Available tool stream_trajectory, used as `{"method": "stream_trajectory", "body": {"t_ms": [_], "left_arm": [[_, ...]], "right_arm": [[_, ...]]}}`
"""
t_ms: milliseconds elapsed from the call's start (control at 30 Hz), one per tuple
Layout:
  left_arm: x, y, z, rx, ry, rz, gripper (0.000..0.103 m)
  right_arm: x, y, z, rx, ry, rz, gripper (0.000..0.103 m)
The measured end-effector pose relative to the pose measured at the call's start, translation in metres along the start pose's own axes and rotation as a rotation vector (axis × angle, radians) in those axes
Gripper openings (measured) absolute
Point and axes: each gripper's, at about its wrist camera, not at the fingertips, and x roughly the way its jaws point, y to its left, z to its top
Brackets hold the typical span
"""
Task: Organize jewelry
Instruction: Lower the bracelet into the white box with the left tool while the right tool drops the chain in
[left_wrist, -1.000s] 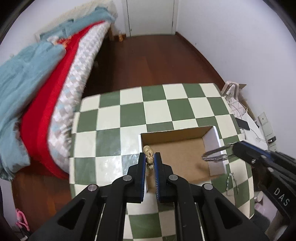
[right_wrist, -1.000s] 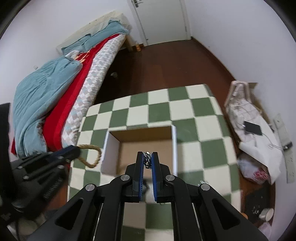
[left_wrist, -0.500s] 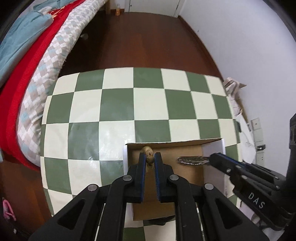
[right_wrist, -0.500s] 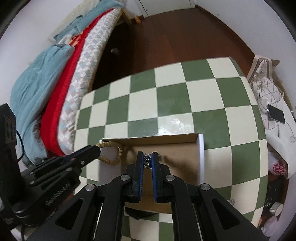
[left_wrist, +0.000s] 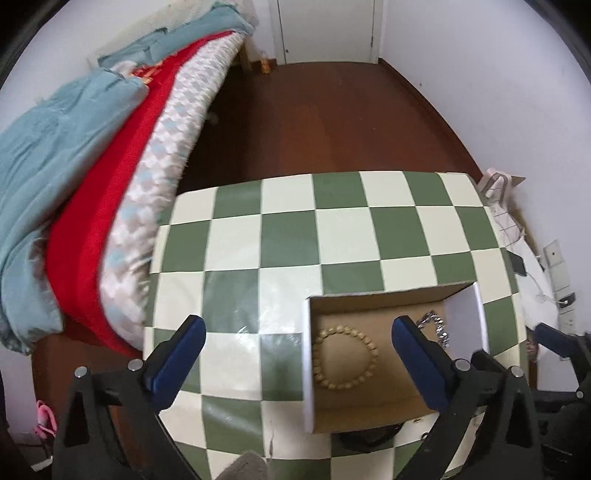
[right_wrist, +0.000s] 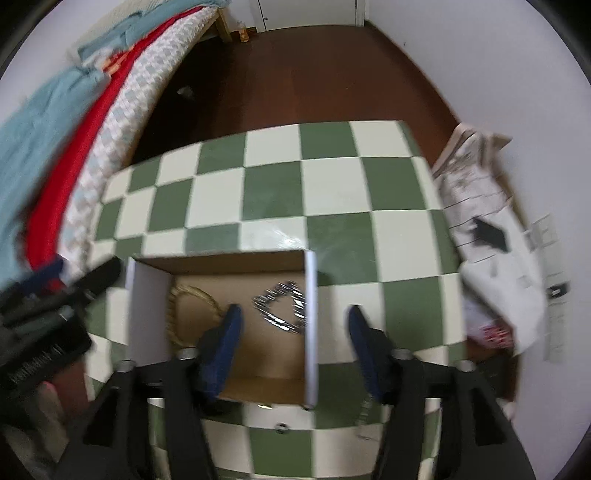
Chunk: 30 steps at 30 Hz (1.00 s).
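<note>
Checkered table (left_wrist: 332, 236) carries one cardboard box (left_wrist: 463, 312). Both the left gripper (left_wrist: 299, 354) and right gripper (right_wrist: 295, 330) hover above it, spread wide, empty. Inside lie two pieces: beaded bracelet (left_wrist: 345, 356) left, silver chain bracelet (right_wrist: 282, 308) right.

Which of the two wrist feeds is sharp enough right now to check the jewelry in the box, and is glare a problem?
Left wrist view: sharp, so the beaded bracelet reads bead by bead in the cardboard box; mild glare only on the checkered tablecloth. Right wrist view: motion-smeared throughout, silver chain bracelet streaked, edges soft. Both show fisheye bending.
</note>
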Motion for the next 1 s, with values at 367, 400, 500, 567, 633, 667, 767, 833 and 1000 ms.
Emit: {"method": "stream_trajectory", "body": {"t_ms": [367,400,500,567,633,667,767,833,1000], "left_arm": [[-0.019,0.014,-0.050,-0.034,-0.047,0.067,0.103],[-0.022,0.016,-0.053,-0.040,-0.054,0.070,0.103],[-0.037,0.020,-0.061,-0.051,-0.085,0.078,0.103],[-0.048,0.021,-0.065,-0.052,-0.107,0.082,0.103],[-0.060,0.023,-0.070,-0.052,-0.128,0.080,0.103],[-0.067,0.024,-0.073,-0.056,-0.140,0.080,0.103],[-0.084,0.027,-0.080,-0.063,-0.168,0.077,0.103],[-0.096,0.027,-0.085,-0.068,-0.183,0.074,0.103],[-0.122,0.026,-0.098,-0.053,-0.230,0.080,0.103]], "right_arm": [[0.001,0.009,-0.050,-0.051,-0.018,-0.106,0.102],[-0.002,0.010,-0.053,-0.049,-0.024,-0.109,0.102],[-0.013,0.011,-0.062,-0.046,-0.054,-0.116,0.102],[-0.021,0.012,-0.067,-0.045,-0.075,-0.117,0.102],[-0.032,0.013,-0.073,-0.044,-0.097,-0.116,0.102],[-0.037,0.014,-0.075,-0.045,-0.107,-0.115,0.102],[-0.054,0.016,-0.083,-0.043,-0.144,-0.117,0.102],[-0.069,0.017,-0.091,-0.044,-0.173,-0.115,0.102],[-0.100,0.022,-0.107,-0.051,-0.235,-0.116,0.103]]}}
